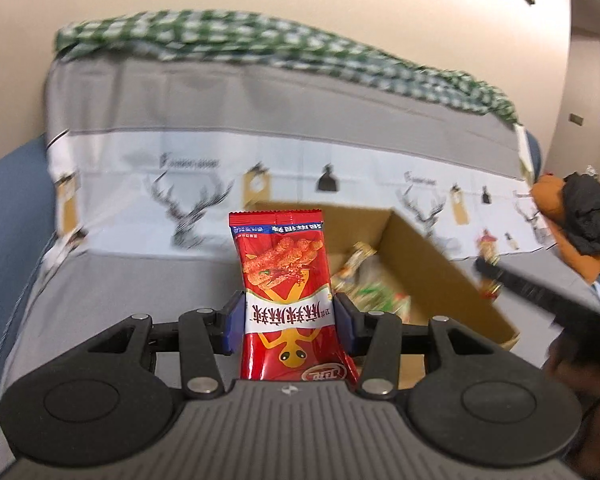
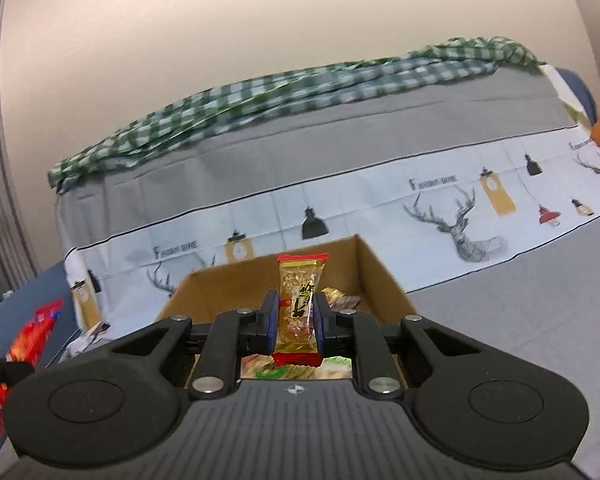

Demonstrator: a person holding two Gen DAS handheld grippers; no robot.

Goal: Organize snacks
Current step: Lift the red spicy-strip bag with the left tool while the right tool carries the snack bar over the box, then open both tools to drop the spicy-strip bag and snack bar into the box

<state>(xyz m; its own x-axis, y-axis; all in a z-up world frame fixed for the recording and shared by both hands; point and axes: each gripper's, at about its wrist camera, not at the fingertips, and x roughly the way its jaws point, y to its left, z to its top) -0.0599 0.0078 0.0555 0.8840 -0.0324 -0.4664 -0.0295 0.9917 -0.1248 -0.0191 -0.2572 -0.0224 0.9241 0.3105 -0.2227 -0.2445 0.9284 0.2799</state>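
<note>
My left gripper (image 1: 290, 318) is shut on a red snack packet (image 1: 286, 276) that stands upright between its blue pads, just left of an open cardboard box (image 1: 431, 276). Several wrapped snacks (image 1: 373, 284) lie inside that box. In the right wrist view my right gripper (image 2: 296, 316) is shut on a small gold-wrapped snack bar (image 2: 300, 300) with red ends, held above the cardboard box (image 2: 375, 272). More wrapped snacks (image 2: 296, 368) show in the box below it. The other gripper, blurred, shows at the right edge of the left wrist view and the left edge of the right wrist view.
The box sits on a sofa seat covered in grey cloth (image 1: 132, 280) with a white band of deer and lamp prints (image 2: 459, 216). A green checked cloth (image 1: 260, 44) lies along the sofa back. An orange and black plush heap (image 1: 575, 216) sits at the far right.
</note>
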